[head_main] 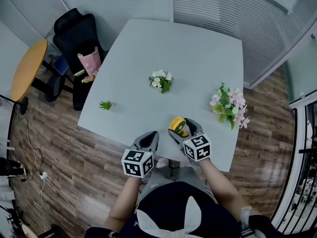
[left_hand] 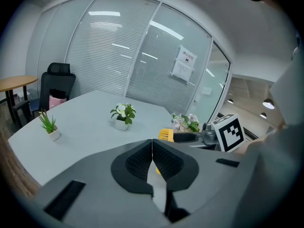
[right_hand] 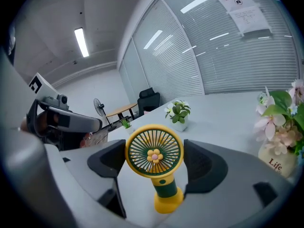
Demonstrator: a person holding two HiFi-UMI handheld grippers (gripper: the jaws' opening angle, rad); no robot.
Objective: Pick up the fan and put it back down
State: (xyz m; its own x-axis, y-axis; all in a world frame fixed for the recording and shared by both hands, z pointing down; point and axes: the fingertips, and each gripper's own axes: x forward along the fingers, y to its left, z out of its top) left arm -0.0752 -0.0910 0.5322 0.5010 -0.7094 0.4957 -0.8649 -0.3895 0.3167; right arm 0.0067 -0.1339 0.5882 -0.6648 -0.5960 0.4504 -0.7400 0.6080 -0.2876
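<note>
The small yellow-and-green fan [right_hand: 154, 155] is at the near edge of the table [head_main: 188, 38], a little right of centre. It stands upright between the jaws of the right tool [head_main: 184, 129], whose pads look clamped on either side of its round grille. I can't tell whether its base touches the table. The left tool [left_hand: 152, 163] hangs just to its left, jaws together, empty. The fan seems light, made of hard plastic, and top-heavy on a narrow foot. That thin round rim is slick and could flex or swivel under pressure. I'd judge the stubby green handle the sturdier hold, taken with a gentle squeeze.
</note>
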